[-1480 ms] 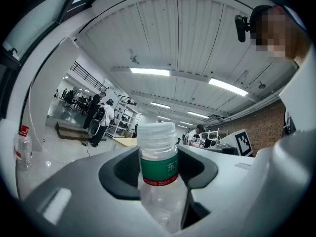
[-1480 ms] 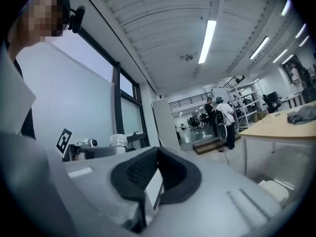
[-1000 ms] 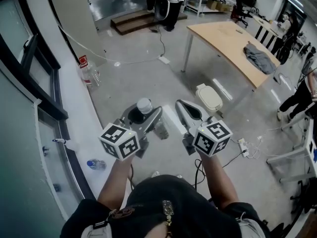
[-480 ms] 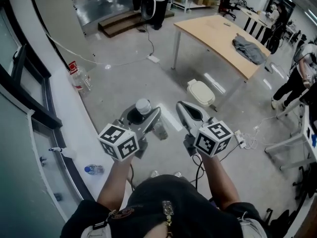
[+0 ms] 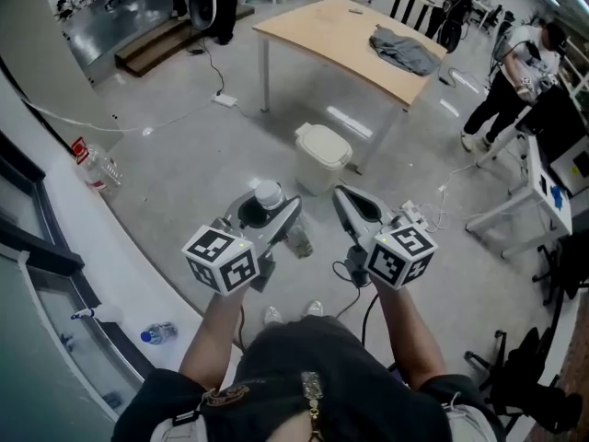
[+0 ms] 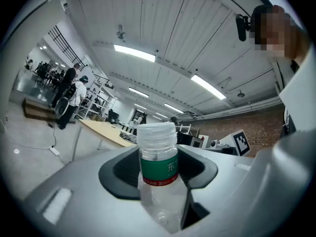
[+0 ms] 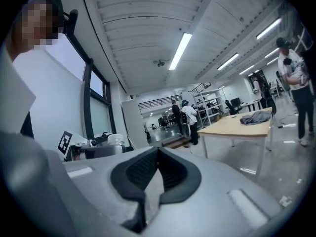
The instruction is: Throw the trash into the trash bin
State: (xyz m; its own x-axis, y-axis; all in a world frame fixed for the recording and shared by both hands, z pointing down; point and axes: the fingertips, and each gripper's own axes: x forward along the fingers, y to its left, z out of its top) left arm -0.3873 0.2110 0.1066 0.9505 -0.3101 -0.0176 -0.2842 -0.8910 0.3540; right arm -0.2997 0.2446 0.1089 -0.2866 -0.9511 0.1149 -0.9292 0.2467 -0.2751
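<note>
A clear plastic bottle [image 5: 268, 194] with a white cap and a green label stands upright between the jaws of my left gripper [image 5: 262, 215], which is shut on it. In the left gripper view the bottle [image 6: 159, 177] fills the gap of that gripper [image 6: 158, 154] and its cap rises above the pads. To its right my right gripper [image 5: 348, 201] is held level with its jaws together; in the right gripper view the dark pads [image 7: 170, 174] meet at the tip and I see nothing held. The white lidded trash bin [image 5: 322, 155] stands on the floor just beyond both grippers.
A wooden table [image 5: 340, 40] with a grey cloth [image 5: 405, 52] stands behind the bin. A person [image 5: 515, 72] stands at the right near a white desk [image 5: 525, 191]. Cables and a power strip [image 5: 423, 215] lie on the floor. A bottle [image 5: 158, 333] lies on the left ledge.
Both grippers have travelled forward across the floor, with the bottle still in the left one. The bin and the table have come nearer and shifted left in the head view.
</note>
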